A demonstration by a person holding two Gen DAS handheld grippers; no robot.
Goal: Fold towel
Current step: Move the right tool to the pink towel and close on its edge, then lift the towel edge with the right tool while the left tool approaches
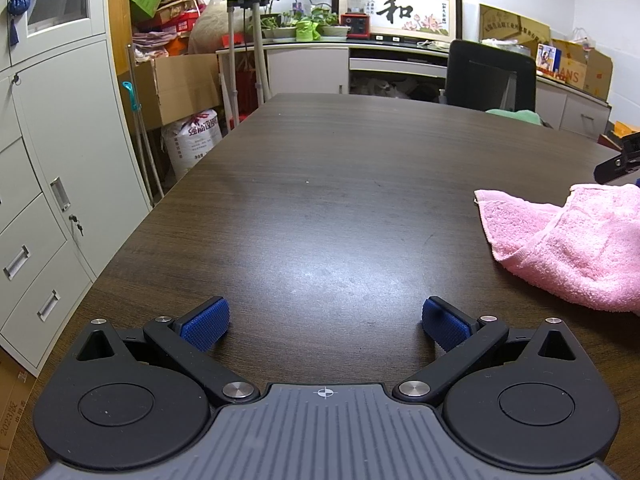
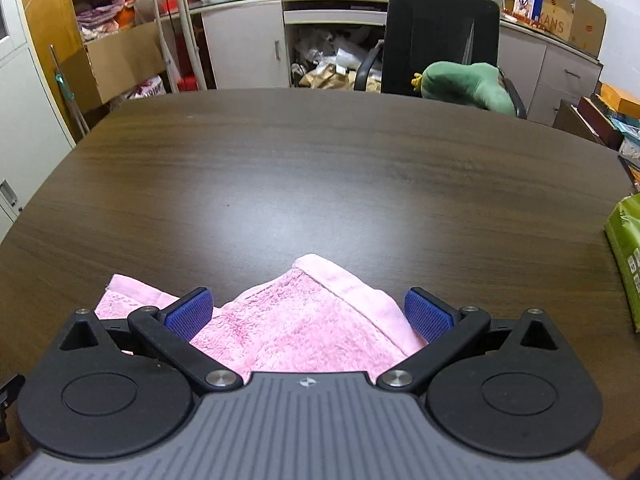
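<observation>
Left gripper (image 1: 325, 327) hovered over bare table (image 1: 320, 184), blue pads (image 1: 205, 324) spread wide, nothing between them. Towel (image 1: 568, 240) lay off to its right on the table, pink and rumpled (one layer flopped over another, a hemmed edge showing along the near side). Dark tip of the other tool (image 1: 618, 164) poked in at the far right edge, just beyond the towel.

Right gripper (image 2: 309, 316) hung directly above the towel (image 2: 296, 320), pads (image 2: 428, 316) likewise splayed apart and gripping nothing; cloth filled the gap below them, whether touching or not could not be told. One corner (image 2: 316, 262) pointed forward toward the table's middle, a flatter part stuck out to the left behind the left pad. Black chair (image 2: 440, 36) stood at the far table edge with a green plush (image 2: 464, 84) on it. Green packet (image 2: 628, 252) sat at the right edge of the table, well apart from the towel.
</observation>
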